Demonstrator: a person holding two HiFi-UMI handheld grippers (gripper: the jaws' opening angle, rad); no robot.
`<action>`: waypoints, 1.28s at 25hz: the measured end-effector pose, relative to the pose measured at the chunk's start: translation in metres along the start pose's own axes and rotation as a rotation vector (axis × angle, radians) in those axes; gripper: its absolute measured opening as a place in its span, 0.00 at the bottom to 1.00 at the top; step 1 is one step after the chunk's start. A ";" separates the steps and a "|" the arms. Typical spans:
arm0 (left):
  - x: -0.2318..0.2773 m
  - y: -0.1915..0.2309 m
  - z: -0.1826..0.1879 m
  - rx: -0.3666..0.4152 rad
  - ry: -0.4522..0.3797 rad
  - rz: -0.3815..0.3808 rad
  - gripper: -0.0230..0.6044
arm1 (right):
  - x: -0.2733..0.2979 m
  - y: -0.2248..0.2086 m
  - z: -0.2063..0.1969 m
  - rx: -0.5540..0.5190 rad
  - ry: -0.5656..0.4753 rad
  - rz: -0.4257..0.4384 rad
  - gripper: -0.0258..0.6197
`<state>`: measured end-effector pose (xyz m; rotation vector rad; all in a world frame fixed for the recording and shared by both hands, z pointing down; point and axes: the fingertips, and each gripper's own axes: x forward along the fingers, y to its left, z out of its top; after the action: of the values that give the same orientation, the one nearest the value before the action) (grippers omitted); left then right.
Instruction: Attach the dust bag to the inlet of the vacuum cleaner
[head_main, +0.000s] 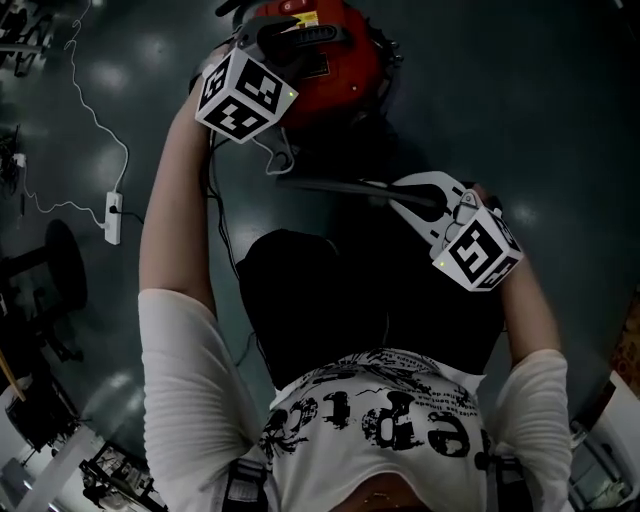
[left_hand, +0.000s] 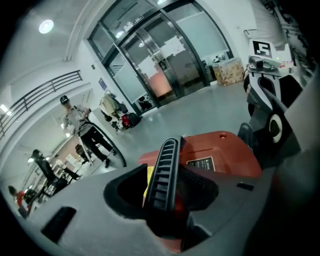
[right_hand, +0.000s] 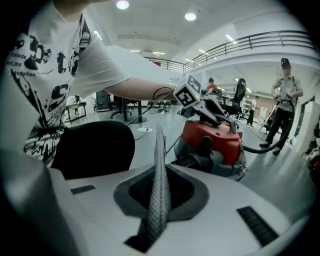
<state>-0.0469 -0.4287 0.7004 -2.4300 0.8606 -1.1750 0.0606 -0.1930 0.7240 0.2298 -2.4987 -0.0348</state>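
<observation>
The red vacuum cleaner (head_main: 340, 70) (left_hand: 225, 150) (right_hand: 215, 137) stands on the dark floor ahead of me, with a dark port (right_hand: 202, 147) on its near side. My left gripper (head_main: 300, 40) (left_hand: 172, 165) hovers just over its top with the jaws open and nothing between them. The black dust bag (head_main: 330, 300) (right_hand: 95, 147) hangs in front of my body. Its thin dark upper edge (head_main: 330, 187) runs left from my right gripper (head_main: 395, 195) (right_hand: 160, 135), which is shut on it, short of the vacuum.
A black hose (right_hand: 260, 147) leads off the vacuum to the right. A white power strip (head_main: 113, 215) with its cable lies on the floor at left. People (right_hand: 285, 95) (left_hand: 75, 117) stand farther back, and glass doors (left_hand: 165, 60) lie beyond.
</observation>
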 end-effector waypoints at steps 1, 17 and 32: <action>0.003 -0.003 0.002 0.026 0.003 -0.041 0.28 | 0.002 0.000 -0.001 0.003 -0.006 -0.001 0.08; 0.002 -0.007 0.013 0.040 -0.059 -0.140 0.25 | 0.019 -0.037 -0.028 -0.040 0.053 -0.175 0.11; 0.002 -0.006 0.015 0.041 -0.074 -0.130 0.25 | 0.025 -0.049 -0.019 0.031 0.109 -0.272 0.12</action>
<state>-0.0321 -0.4247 0.6954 -2.5109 0.6597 -1.1273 0.0600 -0.2449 0.7500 0.5685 -2.3448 -0.0922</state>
